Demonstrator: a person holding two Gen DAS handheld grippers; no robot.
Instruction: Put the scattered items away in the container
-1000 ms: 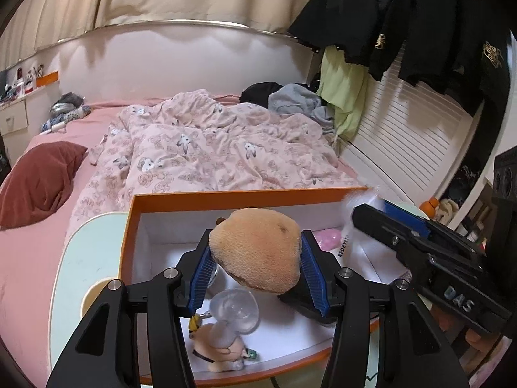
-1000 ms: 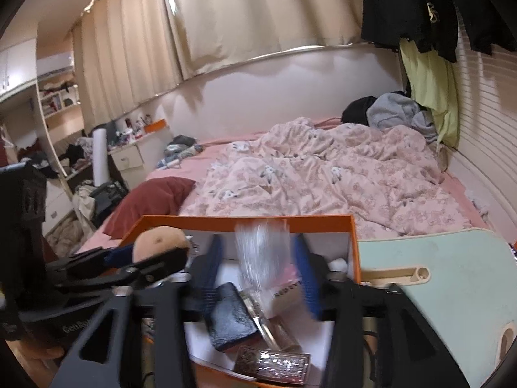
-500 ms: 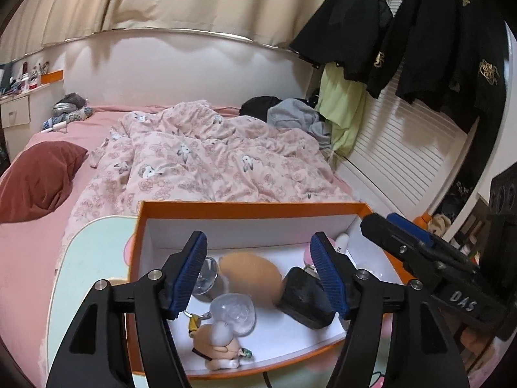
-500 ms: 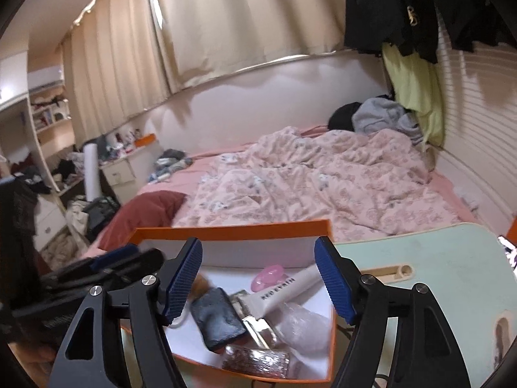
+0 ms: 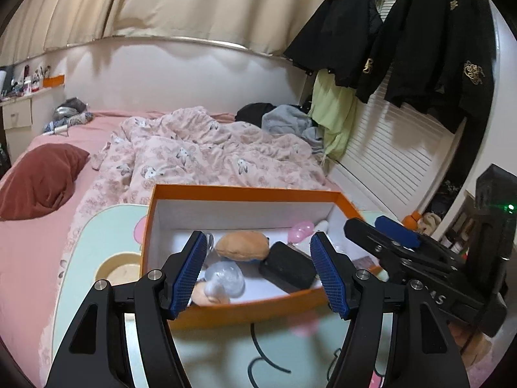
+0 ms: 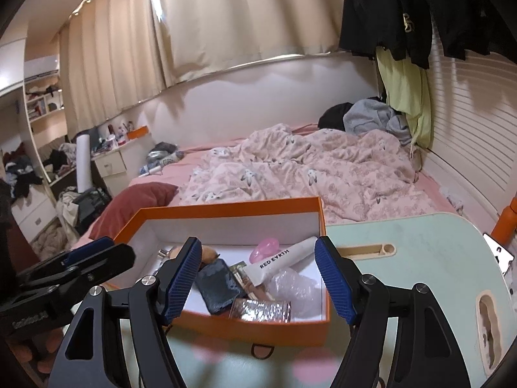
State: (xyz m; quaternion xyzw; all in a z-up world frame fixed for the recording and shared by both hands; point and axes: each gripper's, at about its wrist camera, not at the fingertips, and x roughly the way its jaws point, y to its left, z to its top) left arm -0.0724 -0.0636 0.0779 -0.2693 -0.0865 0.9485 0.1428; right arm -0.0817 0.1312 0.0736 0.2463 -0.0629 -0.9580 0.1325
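An orange box with a white inside stands on the pale green table. In it lie a tan plush, a black pouch, a clear plastic piece and a pink item. My left gripper hangs open just in front of the box with nothing between its blue pads. The right wrist view shows the same box holding a white tube, the dark pouch, crinkled clear plastic and a shiny packet. My right gripper is open and holds nothing.
The table has a round cup recess left of the box and a slot to its right. A black cable lies near the front. Behind is a bed with a pink duvet and a red pillow.
The left gripper let go of the tan plush, which now lies in the box. The right gripper released the clear plastic into the box. Both opened and drew back a little.
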